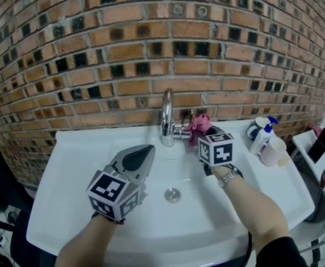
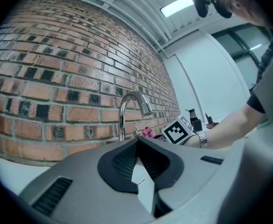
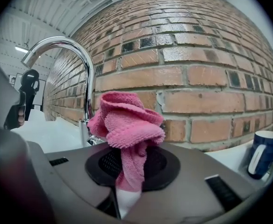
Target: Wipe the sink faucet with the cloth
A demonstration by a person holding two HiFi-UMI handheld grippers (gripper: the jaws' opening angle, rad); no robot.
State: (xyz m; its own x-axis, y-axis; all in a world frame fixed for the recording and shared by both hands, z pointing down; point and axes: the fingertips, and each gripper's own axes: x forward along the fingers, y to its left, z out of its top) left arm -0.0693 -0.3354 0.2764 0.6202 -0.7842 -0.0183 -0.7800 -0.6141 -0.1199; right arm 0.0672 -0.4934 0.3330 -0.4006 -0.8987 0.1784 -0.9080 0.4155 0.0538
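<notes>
Behind cloth (image 3: 127, 125), faucet (image 3: 89, 78) base half-hidden

A brick wall (image 1: 151, 49) of red-brown and dark bricks is filling the background. In the left gripper view, a white wall (image 2: 206, 78) is meeting it at a corner. A strip light (image 2: 177, 6) is glowing on the ribbed ceiling (image 2: 132, 3), and a dark-framed window (image 2: 248, 43) is showing at right.
</notes>
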